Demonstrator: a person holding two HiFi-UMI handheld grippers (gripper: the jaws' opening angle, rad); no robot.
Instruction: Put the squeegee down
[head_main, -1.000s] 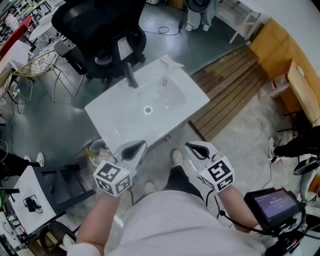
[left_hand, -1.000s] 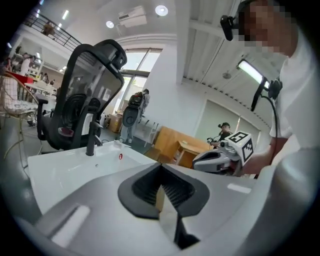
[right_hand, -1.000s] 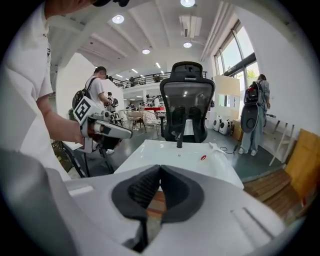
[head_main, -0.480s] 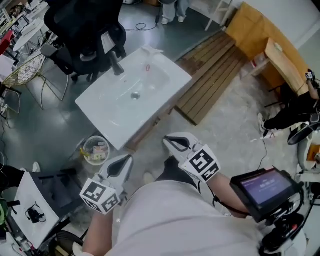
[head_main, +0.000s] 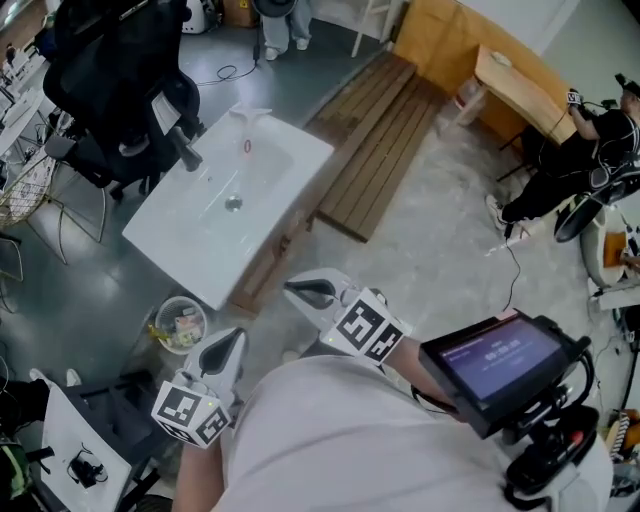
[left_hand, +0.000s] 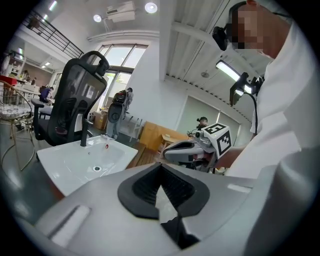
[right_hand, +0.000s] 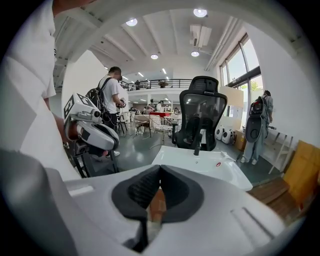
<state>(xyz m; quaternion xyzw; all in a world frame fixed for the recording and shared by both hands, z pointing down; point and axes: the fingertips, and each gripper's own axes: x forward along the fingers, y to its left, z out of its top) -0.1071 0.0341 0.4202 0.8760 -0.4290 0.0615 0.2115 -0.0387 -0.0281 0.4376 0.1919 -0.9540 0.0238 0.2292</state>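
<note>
No squeegee shows clearly in any view; a small pale object (head_main: 250, 113) lies at the far corner of the white sink (head_main: 195, 262), too small to identify. A small red item (head_main: 247, 147) sits in the basin by the dark faucet (head_main: 186, 150). My left gripper (head_main: 224, 347) is held close to my body, well short of the sink, its jaws shut with nothing between them (left_hand: 161, 167). My right gripper (head_main: 302, 292) hovers over the floor beside the sink's near corner, also shut and empty (right_hand: 159, 171). The sink also shows in the left gripper view (left_hand: 75, 162) and in the right gripper view (right_hand: 200, 162).
A black office chair (head_main: 110, 80) stands behind the sink. A waste bin (head_main: 180, 325) sits on the floor at its near left. Wooden slats (head_main: 370, 150) lie to its right. A screen device (head_main: 490, 360) hangs at my right side. A person (head_main: 580, 160) sits at far right.
Both grippers have drawn back from the sink's near edge toward my body. The sink now lies farther up and left in the head view.
</note>
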